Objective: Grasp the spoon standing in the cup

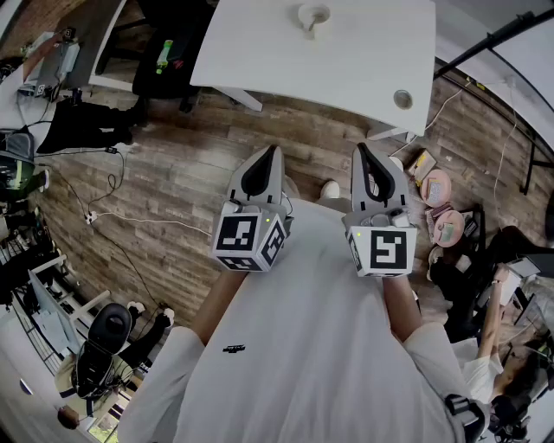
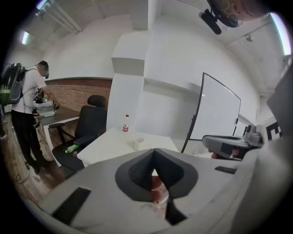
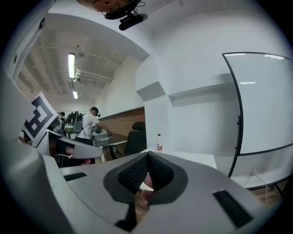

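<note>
- Left gripper (image 1: 273,156) and right gripper (image 1: 361,152) are clenched shut, both empty.
- The cup (image 1: 313,16) sits far off on the table (image 1: 346,65); its spoon is too small to make out.
- Arriving with jaws closed could knock the spoon or tip the cup.

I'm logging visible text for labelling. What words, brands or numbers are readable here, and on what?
No text here is readable.
Bottle on the white table: red label, too small to read.
Shirt print: too small to read.
Marker cubes: square patterns only, no words.
</note>
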`<action>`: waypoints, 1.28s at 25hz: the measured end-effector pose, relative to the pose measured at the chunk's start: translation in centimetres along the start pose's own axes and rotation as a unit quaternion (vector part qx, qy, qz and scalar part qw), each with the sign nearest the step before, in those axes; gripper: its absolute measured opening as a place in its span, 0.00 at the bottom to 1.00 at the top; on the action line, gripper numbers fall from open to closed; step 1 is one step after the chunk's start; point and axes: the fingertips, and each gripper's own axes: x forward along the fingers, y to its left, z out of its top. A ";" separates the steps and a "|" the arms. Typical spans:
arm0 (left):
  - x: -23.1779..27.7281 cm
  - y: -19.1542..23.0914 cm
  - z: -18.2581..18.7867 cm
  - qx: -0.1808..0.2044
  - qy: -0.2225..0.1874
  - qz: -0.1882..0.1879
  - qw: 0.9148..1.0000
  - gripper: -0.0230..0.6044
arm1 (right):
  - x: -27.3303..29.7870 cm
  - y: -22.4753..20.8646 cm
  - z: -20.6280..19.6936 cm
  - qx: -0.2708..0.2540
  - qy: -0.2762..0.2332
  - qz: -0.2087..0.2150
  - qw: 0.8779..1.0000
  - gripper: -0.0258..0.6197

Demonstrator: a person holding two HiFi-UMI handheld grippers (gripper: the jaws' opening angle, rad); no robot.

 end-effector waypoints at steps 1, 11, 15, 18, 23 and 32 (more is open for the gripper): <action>0.0 0.0 0.1 0.004 0.001 0.002 1.000 0.05 | 0.1 -0.1 -0.2 0.002 0.003 0.000 1.000 0.04; 0.9 2.0 -0.1 0.005 0.033 -0.004 0.999 0.05 | 2.5 0.1 -0.8 0.053 0.009 -0.008 0.999 0.04; 1.7 4.9 -0.4 -0.029 0.050 -0.002 0.998 0.05 | 4.2 1.1 -1.1 0.051 0.035 -0.031 0.998 0.04; 2.2 7.0 -0.6 -0.050 0.058 -0.008 0.997 0.05 | 5.1 2.2 -0.8 0.055 0.050 -0.042 0.996 0.04; 3.3 11.4 0.9 -0.060 0.046 -0.019 0.997 0.05 | 9.3 4.4 0.8 0.045 0.044 -0.063 0.996 0.04; 3.3 19.7 2.8 -0.143 0.018 -0.032 0.989 0.05 | 16.1 10.3 5.9 -0.014 0.021 -0.063 0.998 0.04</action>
